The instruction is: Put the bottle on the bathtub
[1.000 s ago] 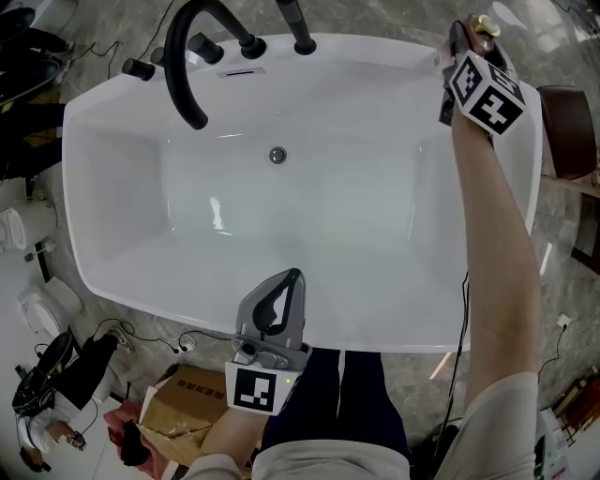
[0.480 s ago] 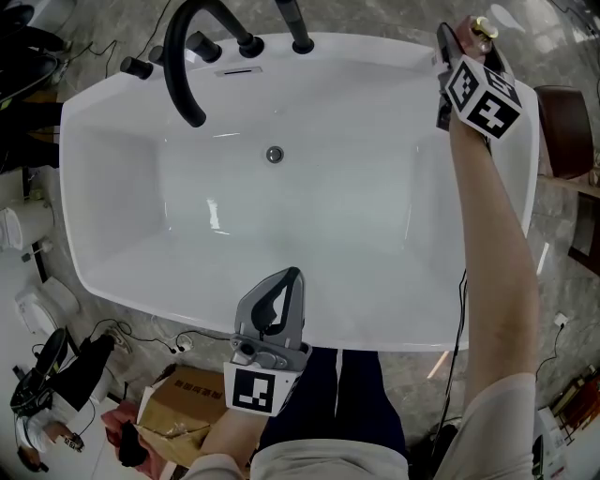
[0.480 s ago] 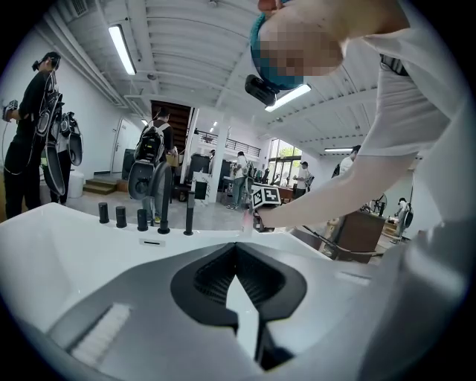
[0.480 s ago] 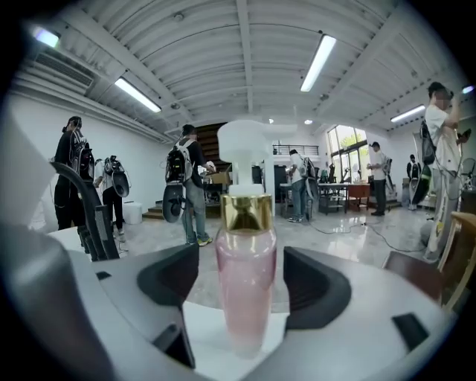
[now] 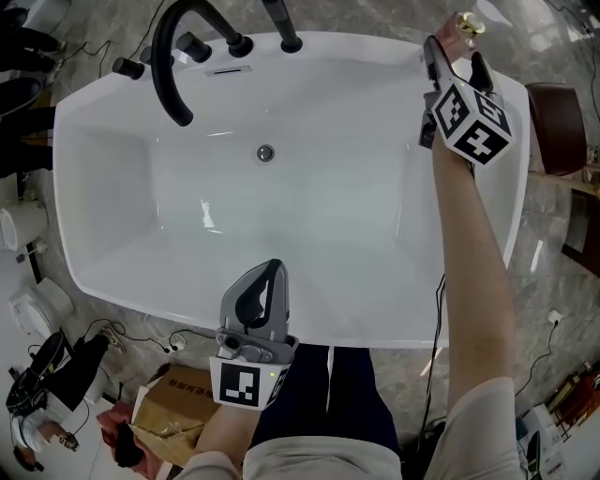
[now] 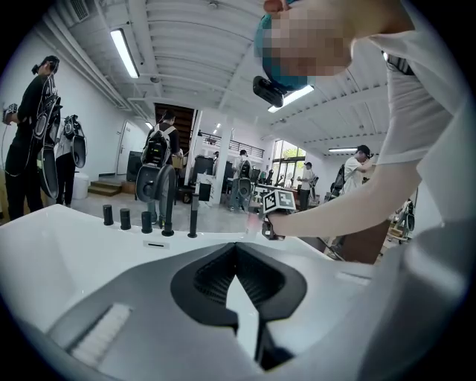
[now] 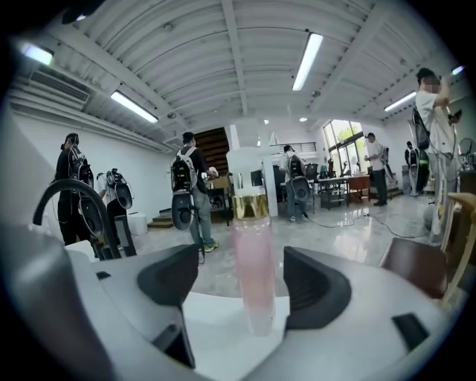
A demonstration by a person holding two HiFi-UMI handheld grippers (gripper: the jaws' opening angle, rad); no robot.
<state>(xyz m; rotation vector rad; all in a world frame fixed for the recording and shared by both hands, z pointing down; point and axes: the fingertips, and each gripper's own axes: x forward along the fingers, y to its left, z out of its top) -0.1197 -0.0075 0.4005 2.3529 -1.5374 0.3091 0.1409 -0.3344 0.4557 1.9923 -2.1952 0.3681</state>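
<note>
A pink bottle with a gold cap [image 7: 253, 260] stands upright on the far right corner of the white bathtub's rim [image 5: 375, 47]. In the head view only the bottle's top [image 5: 464, 25] shows past the marker cube. My right gripper [image 5: 455, 52] is open, with one jaw on each side of the bottle and a gap on both sides. Those right jaws [image 7: 242, 281] do not touch the bottle. My left gripper [image 5: 265, 277] hovers over the tub's near rim. Its jaws [image 6: 236, 251] are shut on nothing.
A black arched faucet [image 5: 169, 56] and black knobs [image 5: 192, 44] stand on the tub's far left rim. A drain [image 5: 265, 152] sits in the basin. A brown chair [image 5: 555, 112] is right of the tub, and a cardboard box [image 5: 173, 403] and cables lie on the floor at the near left.
The right gripper's jaws have spread apart around the bottle and the gripper has drawn back slightly. The bottle stands on the rim. The left gripper has kept its place.
</note>
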